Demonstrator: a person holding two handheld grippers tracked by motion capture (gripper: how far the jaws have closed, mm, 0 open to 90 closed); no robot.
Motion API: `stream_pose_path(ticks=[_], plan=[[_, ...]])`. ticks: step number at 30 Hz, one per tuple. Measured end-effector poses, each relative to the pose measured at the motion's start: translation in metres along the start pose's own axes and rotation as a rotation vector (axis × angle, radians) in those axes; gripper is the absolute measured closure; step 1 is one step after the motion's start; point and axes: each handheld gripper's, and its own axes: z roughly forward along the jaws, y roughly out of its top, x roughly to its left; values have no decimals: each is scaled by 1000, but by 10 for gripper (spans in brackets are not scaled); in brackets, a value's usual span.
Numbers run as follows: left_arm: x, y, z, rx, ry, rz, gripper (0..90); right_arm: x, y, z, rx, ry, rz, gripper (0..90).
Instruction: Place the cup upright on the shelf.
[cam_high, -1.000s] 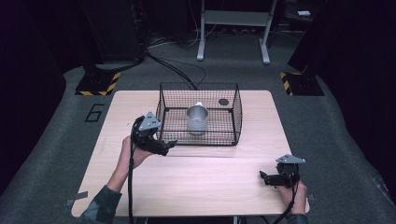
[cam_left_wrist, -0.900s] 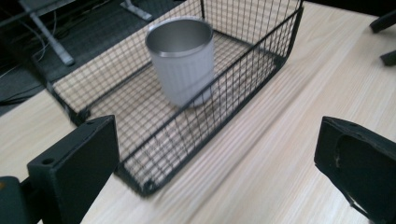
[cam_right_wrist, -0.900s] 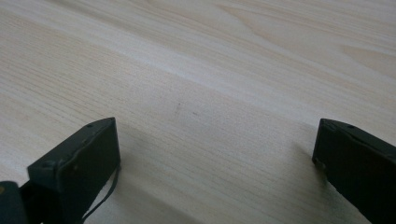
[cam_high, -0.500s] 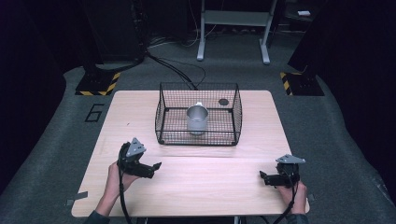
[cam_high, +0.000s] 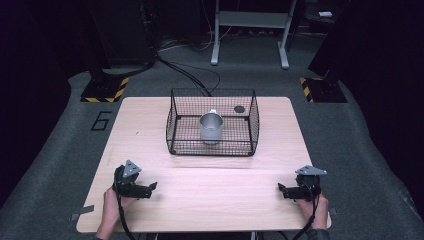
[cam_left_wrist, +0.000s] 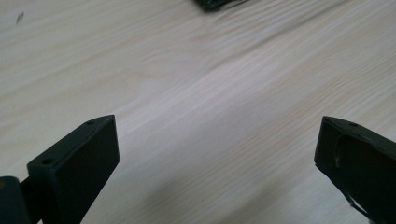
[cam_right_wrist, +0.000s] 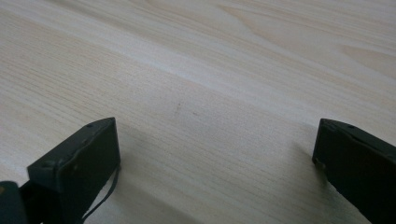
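A black wire basket (cam_high: 175, 120) stands on the far half of the light wooden table (cam_high: 210, 190), and a silver metal cup (cam_high: 210, 127) stands upright inside it. My left gripper (cam_high: 152, 186) rests low near the table's front left, open, nothing between its jaws; in the left gripper view its gripper (cam_left_wrist: 217, 144) looks at bare wood. Near the front right, my right gripper (cam_high: 280, 189) is open and empty too, and its own view (cam_right_wrist: 215, 144) shows plain tabletop.
A small dark round object (cam_high: 239, 108) lies inside the basket at its back right. A dark edge (cam_left_wrist: 217, 4) shows at the top of the left gripper view. Beyond the table stand a metal stand (cam_high: 250, 30), floor cables and yellow-black striped bases (cam_high: 105, 92).
My left gripper has drawn back from beside the basket's left front to the table's front left. The right gripper has stayed in place.
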Motion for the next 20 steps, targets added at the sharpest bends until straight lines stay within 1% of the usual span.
stream_pose_path(ticks=[3, 4, 5, 6, 7, 8, 9, 10, 11, 12, 13, 15, 16, 18, 19, 20], plan=[[8, -9, 3, 1, 18, -31, 1, 0, 0, 0, 0, 0, -1, 3], [10, -11, 3, 8, 17, -42, 0, 0, 0, 0, -1, 0, -3, 3], [13, -13, 4, -1, 32, -45, 0, 0, 0, 0, 1, -1, 2, 3], [14, -15, 4, -1, 35, -57, 0, 0, 0, 0, -1, 0, -1, 3], [17, -16, 5, 11, 31, -58, 0, 0, 0, 0, -1, 0, -3, 3], [18, -18, 5, 16, 47, -69, 0, 0, 0, 0, 0, 0, 0, 3], [20, -20, 6, 14, 56, -70, 0, 0, 0, 0, 0, 0, 1, 3], [21, -22, 7, 14, 58, -82, 0, 0, 0, 0, 0, 0, -1, 3], [22, -23, 8, 24, 55, -81, 0, 0, 0, 0, 0, 1, -3, 3], [24, -25, 8, 18, 47, -91, 0, -1, 0, 0, 3, 1, -9, 3], [25, -25, 8, 13, 59, -98, 0, 0, 0, 0, 0, 1, -5, 3], [26, -26, 7, 17, 61, -99, 0, 0, 0, 0, -2, 2, -7, 3], [25, -26, 8, 10, 65, -101, 0, -1, 0, 0, -2, 2, -9, 3], [26, -26, 8, 11, 58, -100, 0, 0, 0, 0, -1, 2, -8, 3], [26, -26, 8, 8, 62, -100, 0, -1, 0, 0, 2, 1, -9, 3], [26, -26, 7, 19, 55, -98, 0, 0, 0, 0, 0, 1, -8, 3]])
